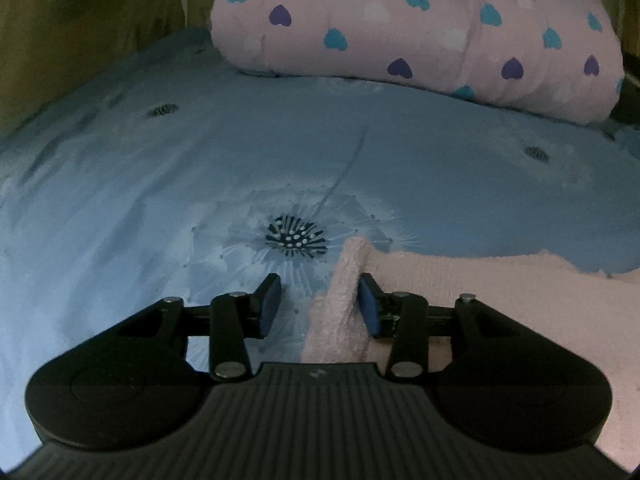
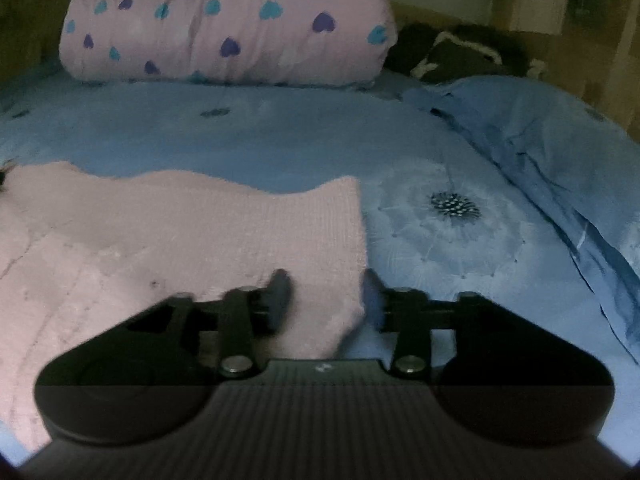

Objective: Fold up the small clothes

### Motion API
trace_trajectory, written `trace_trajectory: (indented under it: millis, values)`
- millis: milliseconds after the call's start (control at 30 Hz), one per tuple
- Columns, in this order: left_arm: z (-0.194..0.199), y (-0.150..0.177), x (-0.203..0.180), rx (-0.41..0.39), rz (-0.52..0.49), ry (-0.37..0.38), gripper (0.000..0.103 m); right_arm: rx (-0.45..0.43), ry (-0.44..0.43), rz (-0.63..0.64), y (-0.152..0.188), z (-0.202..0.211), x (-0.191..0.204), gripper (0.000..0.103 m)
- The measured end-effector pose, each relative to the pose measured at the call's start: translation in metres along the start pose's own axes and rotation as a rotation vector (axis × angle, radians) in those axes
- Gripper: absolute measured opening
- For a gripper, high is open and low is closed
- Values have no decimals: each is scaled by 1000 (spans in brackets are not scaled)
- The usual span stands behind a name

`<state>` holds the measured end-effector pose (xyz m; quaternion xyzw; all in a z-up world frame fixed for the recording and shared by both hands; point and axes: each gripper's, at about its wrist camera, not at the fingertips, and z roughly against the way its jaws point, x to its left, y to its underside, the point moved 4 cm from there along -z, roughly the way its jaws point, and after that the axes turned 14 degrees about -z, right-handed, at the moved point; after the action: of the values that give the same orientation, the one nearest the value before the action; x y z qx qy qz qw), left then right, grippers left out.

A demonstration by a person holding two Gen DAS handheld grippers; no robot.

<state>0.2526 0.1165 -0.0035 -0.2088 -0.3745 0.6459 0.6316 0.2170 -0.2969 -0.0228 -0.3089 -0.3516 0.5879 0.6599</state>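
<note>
- A blue bedspread printed with dandelion heads (image 1: 160,184) covered the bed, with a rolled pink quilt dotted with purple and teal hearts (image 1: 400,28) at its far end.
- A small pale pink knitted garment (image 2: 160,232) lay spread on the bedspread; it looked soft, light and limp, best pinched at a corner or hem.
- The left gripper (image 1: 318,304) stood released, a raised pink edge between its jaws, unpressed.
- The right gripper (image 2: 326,296) hung unclenched over the garment's near corner.
</note>
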Motion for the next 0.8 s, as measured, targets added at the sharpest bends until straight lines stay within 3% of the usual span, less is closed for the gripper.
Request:
trace_trajectory:
  millis: [233, 533, 733, 800]
  values:
    - [49, 9, 11, -5, -11, 47, 51, 5, -21, -145, -13, 11, -15, 57]
    - [131, 33, 12, 28, -65, 109, 67, -30, -64, -249, -23, 66, -7, 57]
    - [177, 56, 13, 21, -97, 139, 79, -10, -97, -272, -10, 108, 2, 57]
    - [187, 64, 11, 18, -107, 163, 81, -7, -95, -286, -5, 119, 0, 62]
